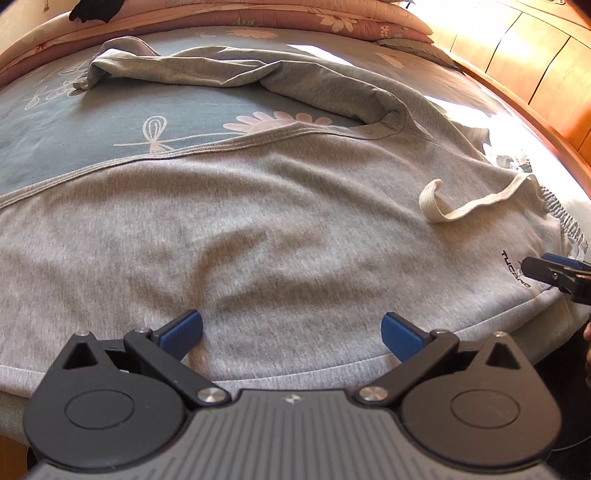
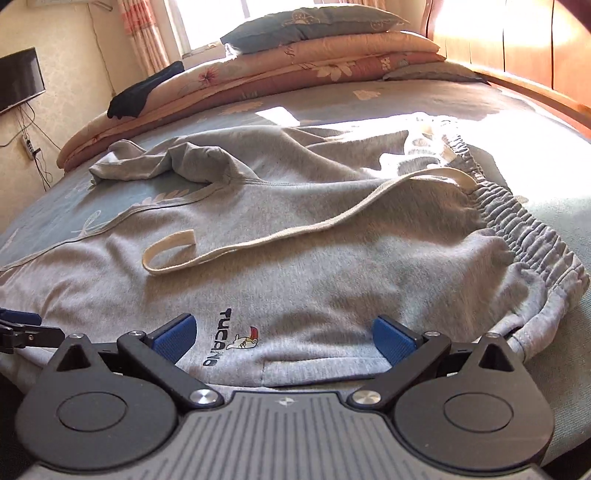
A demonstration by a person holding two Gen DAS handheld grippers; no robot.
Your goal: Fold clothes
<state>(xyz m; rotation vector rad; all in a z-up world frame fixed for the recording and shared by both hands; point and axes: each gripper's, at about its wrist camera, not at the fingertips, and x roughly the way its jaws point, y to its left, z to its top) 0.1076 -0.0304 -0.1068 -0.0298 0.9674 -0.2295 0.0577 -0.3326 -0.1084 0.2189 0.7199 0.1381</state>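
Both our left gripper (image 1: 291, 332) and right gripper (image 2: 283, 338) stand wide apart, holding nothing; near us, the grey trousers (image 1: 280, 221) lie unfolded, so we judge folding not yet begun.

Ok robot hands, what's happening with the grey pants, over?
Left gripper open, right gripper open, both empty at the near edge. Grey pants spread on the bed, unfolded, far leg bunched. Loose drawstring lying across the fabric.

Bedroom surroundings
Folded quilts (image 2: 258, 70) are stacked beneath a blue-grey pillow (image 2: 314, 26); a wall-mounted television (image 2: 20, 79) is seen beside curtains (image 2: 142, 33).
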